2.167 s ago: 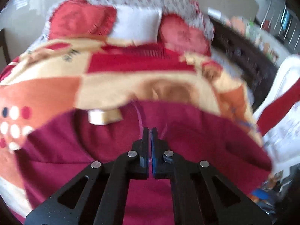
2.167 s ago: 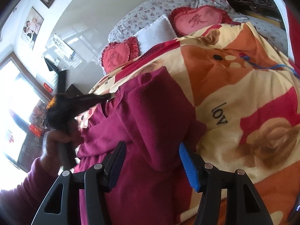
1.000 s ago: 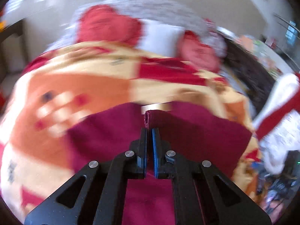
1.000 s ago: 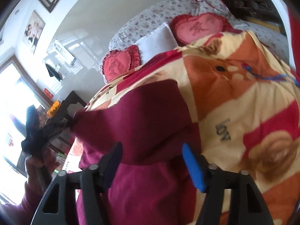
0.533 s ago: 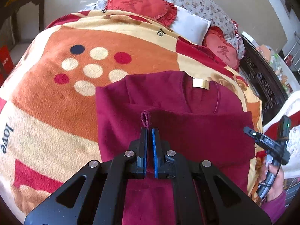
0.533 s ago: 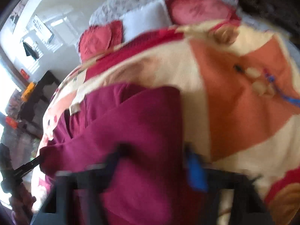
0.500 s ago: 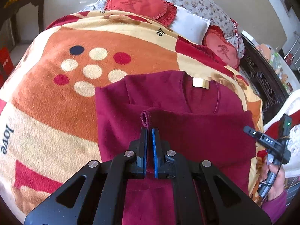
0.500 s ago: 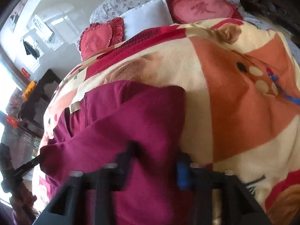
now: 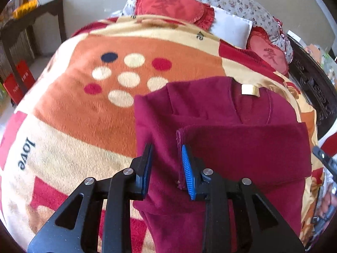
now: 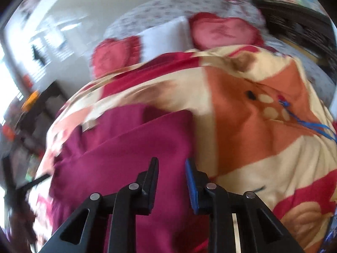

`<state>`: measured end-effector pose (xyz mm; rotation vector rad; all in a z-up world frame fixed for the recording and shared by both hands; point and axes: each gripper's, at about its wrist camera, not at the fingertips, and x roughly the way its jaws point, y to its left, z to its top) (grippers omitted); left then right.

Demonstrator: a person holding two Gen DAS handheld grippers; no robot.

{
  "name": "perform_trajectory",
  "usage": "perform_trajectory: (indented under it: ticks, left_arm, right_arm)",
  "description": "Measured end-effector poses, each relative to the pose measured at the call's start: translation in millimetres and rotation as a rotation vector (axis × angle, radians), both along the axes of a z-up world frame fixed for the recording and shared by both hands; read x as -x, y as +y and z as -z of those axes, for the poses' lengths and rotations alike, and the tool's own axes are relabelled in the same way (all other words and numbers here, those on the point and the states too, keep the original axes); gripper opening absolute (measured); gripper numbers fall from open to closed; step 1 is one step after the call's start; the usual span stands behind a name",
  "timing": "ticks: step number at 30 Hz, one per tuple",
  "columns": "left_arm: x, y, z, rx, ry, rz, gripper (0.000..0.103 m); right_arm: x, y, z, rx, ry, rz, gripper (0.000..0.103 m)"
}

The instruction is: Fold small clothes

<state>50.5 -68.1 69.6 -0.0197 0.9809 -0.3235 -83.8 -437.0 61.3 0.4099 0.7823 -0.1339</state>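
Between the fingers of the left claw [image 9: 166, 165] lay only loose fabric: half a second before, those fingers had been pinched tight on the hem of the maroon garment [image 9: 242, 143], and now they stood apart, the hem dropped just ahead of the blue pad. That release suggested the fold of the lower part up over the chest was finished, with the flap lying flat across the body just below the neckline and its cream label [image 9: 250, 89]. Likely the next fold could begin once the claw cleared the cloth.

The left claw pointed forward and slightly down over the garment's left edge, low to the blanket [image 9: 84, 109] on the bed. The right claw [image 10: 171, 176], blurred by motion, also had its fingers apart with nothing between them, narrower than a second ago, and hovered over the garment's right edge.

Farther off, heart-shaped red cushions [image 9: 168, 6] and a white pillow [image 9: 229, 29] sat at the head of the bed.
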Motion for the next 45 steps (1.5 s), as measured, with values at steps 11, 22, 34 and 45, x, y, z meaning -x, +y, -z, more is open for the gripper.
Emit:
perform_trajectory:
  ticks: [11, 22, 34, 45]
  left_arm:
    - [-4, -8, 32, -0.096, 0.007, 0.004, 0.028]
    - [-13, -12, 32, -0.099, 0.001, 0.016, 0.034]
    - [-15, -16, 35, -0.109, 0.002, 0.011, 0.040]
    - [1, -8, 24, -0.052, 0.044, 0.000, 0.040]
  right_arm:
    - [-3, 33, 25, 0.104, 0.124, -0.063, 0.027]
    - [-57, 55, 7, 0.178, 0.041, -0.074, 0.046]
    - [-63, 40, 2, 0.163, 0.050, -0.022, 0.046]
    - [3, 20, 45, 0.126, 0.195, 0.062, 0.048]
